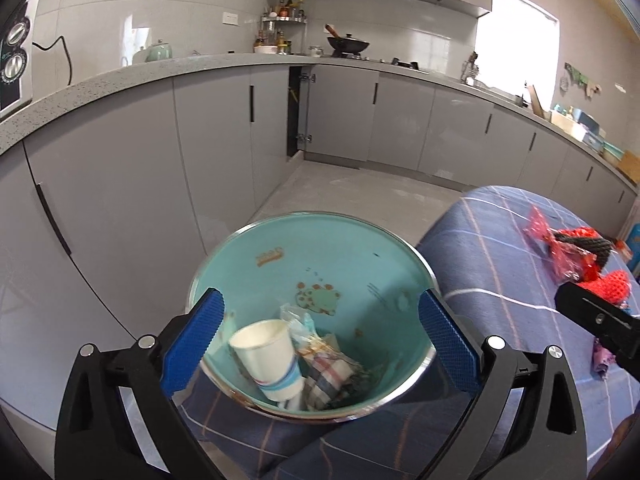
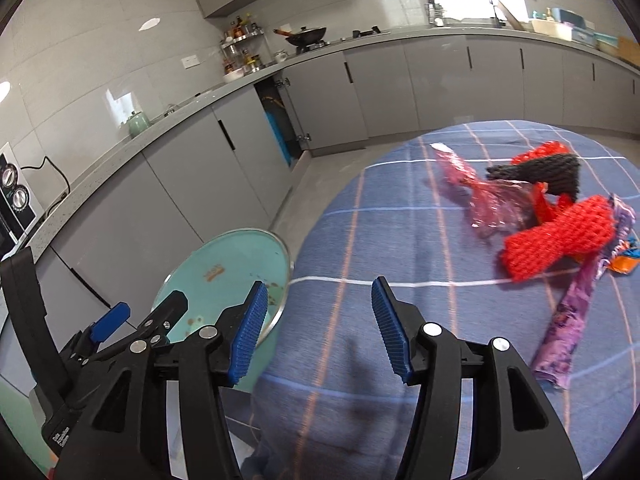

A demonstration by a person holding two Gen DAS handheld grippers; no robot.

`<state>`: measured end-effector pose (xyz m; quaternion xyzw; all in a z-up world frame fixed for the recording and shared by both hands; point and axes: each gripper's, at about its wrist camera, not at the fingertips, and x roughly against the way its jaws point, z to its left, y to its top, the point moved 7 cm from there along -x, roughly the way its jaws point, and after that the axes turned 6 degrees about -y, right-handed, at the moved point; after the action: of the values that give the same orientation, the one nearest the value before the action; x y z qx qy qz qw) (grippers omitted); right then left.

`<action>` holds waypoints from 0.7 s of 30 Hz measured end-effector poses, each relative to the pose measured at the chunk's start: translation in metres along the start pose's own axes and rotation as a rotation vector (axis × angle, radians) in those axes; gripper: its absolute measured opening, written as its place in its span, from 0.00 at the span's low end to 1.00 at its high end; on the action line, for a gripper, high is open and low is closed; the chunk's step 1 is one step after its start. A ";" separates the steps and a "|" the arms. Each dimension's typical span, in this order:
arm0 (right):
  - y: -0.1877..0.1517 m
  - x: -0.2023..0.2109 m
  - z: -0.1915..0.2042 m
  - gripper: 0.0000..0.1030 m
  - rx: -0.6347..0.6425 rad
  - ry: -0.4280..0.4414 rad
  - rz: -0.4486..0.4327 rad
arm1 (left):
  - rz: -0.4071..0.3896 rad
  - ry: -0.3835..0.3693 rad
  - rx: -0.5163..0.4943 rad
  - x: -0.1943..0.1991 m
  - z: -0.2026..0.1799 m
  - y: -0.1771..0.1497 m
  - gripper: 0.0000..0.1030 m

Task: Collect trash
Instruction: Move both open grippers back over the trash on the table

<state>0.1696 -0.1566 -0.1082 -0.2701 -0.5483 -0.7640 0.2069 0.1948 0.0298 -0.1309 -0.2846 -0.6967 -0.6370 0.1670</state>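
A teal bin [image 1: 360, 264] with a metal rim stands beside the table; it shows in the right wrist view [image 2: 224, 264] too. In it lie a white paper cup [image 1: 268, 356] and crumpled wrappers [image 1: 332, 372]. My left gripper [image 1: 320, 340] is open and empty above the bin's mouth. My right gripper [image 2: 320, 328] is open and empty over the blue checked tablecloth [image 2: 380, 240]. On the cloth lie red foam netting [image 2: 560, 236], black foam netting [image 2: 548, 174], a pink plastic wrapper [image 2: 488, 196] and a purple wrapper [image 2: 572, 316]. The trash pile shows in the left wrist view [image 1: 576, 256].
Grey kitchen cabinets [image 1: 140, 184] and a countertop [image 1: 200, 66] curve round behind the bin. One cabinet door stands open at the corner [image 1: 298, 112]. A wok [image 1: 348, 44] sits on the stove. The floor [image 1: 352, 188] lies between table and cabinets.
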 end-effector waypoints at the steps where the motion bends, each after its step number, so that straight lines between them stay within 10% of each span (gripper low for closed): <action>1: -0.001 0.001 -0.002 0.53 0.000 -0.009 -0.001 | 0.002 -0.006 -0.004 0.000 -0.003 -0.001 0.93; 21: -0.017 0.030 -0.093 0.53 -0.094 -0.172 -0.021 | 0.025 -0.110 -0.110 0.013 -0.077 -0.017 0.93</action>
<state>0.1186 -0.2406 -0.1247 -0.3383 -0.5304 -0.7650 0.1380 0.1643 -0.0437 -0.1268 -0.3366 -0.6653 -0.6554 0.1205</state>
